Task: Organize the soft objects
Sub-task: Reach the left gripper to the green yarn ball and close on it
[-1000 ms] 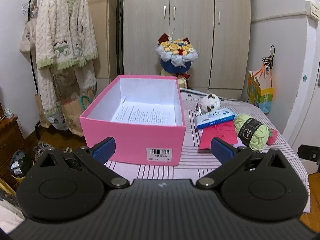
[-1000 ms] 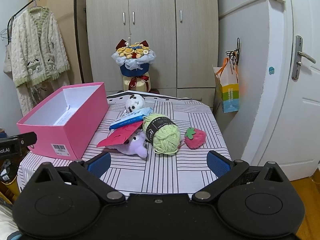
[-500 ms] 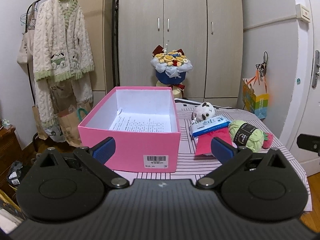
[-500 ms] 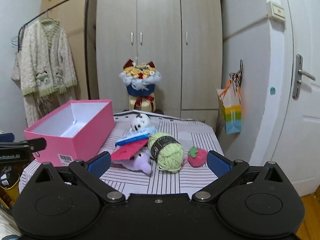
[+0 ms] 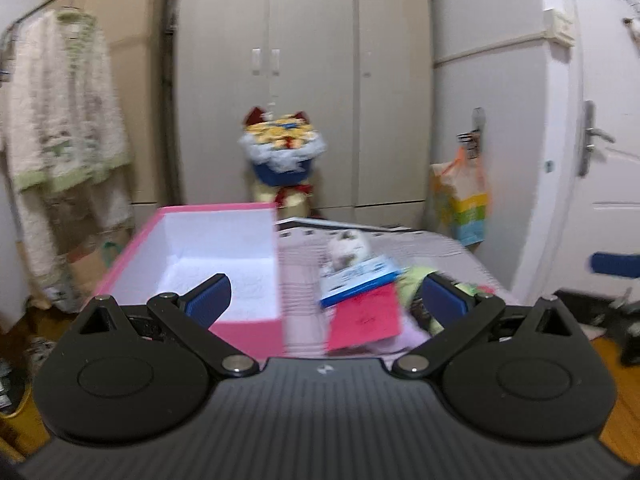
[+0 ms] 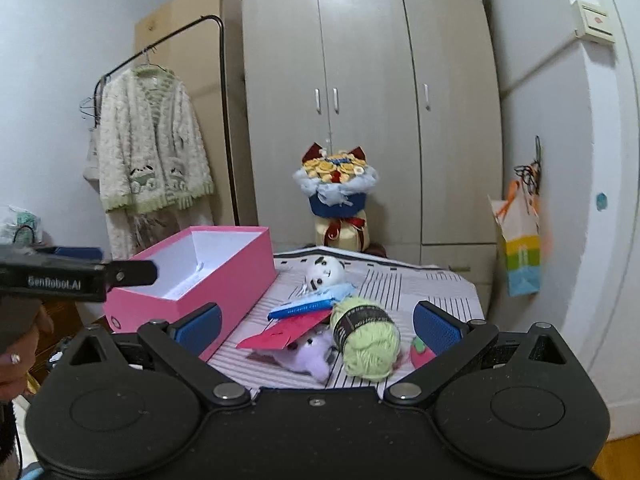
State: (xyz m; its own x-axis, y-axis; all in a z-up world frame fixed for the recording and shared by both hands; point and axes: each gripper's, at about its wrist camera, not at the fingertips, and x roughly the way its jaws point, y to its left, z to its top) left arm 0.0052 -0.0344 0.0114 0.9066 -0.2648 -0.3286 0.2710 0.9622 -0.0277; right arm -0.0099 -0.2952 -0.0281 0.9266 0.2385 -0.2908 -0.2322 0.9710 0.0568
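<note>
Both grippers raised, level; left gripper (image 5: 324, 300), right gripper (image 6: 318, 326) agape.

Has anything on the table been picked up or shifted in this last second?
No. Only the cameras shifted: both views tipped upward, and the left one blurred. Both left tongs and right tongs stayed open and empty. The pink box, green yarn and purple plush lie as before.

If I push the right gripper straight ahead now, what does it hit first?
Probably the purple plush under the red card, lying between the right gripper's open fingers, yarn just beside. Depth is uncertain.
</note>
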